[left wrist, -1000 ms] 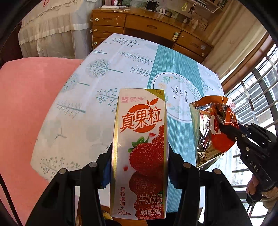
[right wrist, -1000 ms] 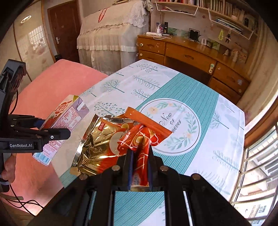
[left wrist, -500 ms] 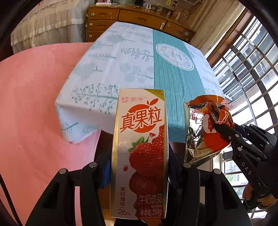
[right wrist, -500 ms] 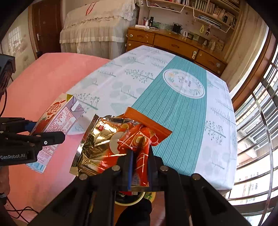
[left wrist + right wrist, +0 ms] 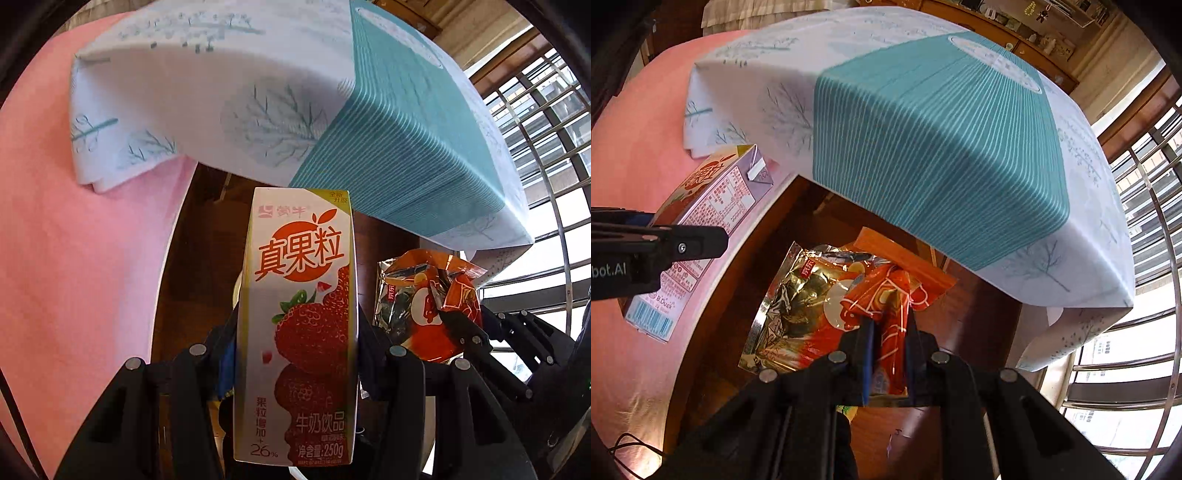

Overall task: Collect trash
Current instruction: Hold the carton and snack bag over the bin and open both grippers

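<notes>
Strawberry-red carton [image 5: 297, 325] (reads "250g", "26%") clamped in left claw [image 5: 295, 354]; right claw [image 5: 888, 332] pinches orange foil wrapper [image 5: 827, 306].

The milk carton [image 5: 295, 325] hid most of the left claw [image 5: 295, 354], so its pads were not visible. A pale round rim [image 5: 237, 291] behind the carton was mostly covered and could not be identified. The snack bag [image 5: 846, 314] hid a yellow-green thing [image 5: 846, 410] below it. Shelf items [image 5: 1041, 33] were too small to tell.
</notes>
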Demonstrator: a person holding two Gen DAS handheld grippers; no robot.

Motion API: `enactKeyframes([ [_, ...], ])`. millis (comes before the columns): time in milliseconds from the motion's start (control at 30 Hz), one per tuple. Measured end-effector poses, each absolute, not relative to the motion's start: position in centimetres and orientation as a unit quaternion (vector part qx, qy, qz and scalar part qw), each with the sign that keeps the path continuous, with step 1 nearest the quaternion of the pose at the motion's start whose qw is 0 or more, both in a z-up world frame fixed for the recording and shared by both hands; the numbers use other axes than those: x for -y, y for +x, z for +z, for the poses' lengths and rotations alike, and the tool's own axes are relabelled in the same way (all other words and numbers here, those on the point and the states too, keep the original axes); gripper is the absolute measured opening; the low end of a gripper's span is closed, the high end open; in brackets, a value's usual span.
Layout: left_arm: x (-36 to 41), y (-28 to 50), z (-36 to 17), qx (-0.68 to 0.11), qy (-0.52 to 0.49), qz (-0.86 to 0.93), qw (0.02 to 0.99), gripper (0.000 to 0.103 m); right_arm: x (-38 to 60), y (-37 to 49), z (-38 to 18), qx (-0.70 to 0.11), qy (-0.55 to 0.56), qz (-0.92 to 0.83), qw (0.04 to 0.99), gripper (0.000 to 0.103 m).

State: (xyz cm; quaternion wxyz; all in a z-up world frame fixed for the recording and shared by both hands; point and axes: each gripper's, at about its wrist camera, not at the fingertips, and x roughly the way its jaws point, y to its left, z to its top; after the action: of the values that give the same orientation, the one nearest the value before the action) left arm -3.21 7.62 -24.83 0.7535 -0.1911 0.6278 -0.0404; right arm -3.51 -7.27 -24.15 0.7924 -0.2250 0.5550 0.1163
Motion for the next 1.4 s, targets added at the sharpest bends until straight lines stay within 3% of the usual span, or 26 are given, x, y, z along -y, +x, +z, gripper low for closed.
enactKeyframes([
  [400, -3.2, -2.1, -37.6, -0.655, -0.191, -0.039, 0.731, 0.050, 10.8, -3.2, -36.5, -0.571, -0.179, 0.043, 0.800, 0.013],
  [967, -1.9, -0.1, -52.1, -0.676, -0.193, -0.044, 0.710, 0.050, 13.8, -0.5, -49.0, -0.591, -0.042, -0.045, 0.804, 0.015],
  [1067, -1.7, 0.7, -54.4, -0.677, -0.187, -0.055, 0.709, 0.050, 14.0, -0.5, -50.8, -0.589, -0.027, -0.042, 0.807, 0.020],
  [1233, -1.0, 1.5, -57.0, -0.684, -0.166, -0.064, 0.708, 0.051, 14.1, -0.5, -53.0, -0.587, 0.000, -0.025, 0.809, 0.041],
  [1300, -0.8, 1.6, -57.7, -0.689, -0.160, -0.064, 0.704, 0.052, 14.2, -0.5, -54.0, -0.594, 0.012, -0.020, 0.804, 0.042],
  [1400, -0.9, 1.8, -58.5, -0.690, -0.149, -0.061, 0.706, 0.061, 14.7, -0.1, -55.4, -0.607, 0.037, -0.015, 0.793, 0.047],
])
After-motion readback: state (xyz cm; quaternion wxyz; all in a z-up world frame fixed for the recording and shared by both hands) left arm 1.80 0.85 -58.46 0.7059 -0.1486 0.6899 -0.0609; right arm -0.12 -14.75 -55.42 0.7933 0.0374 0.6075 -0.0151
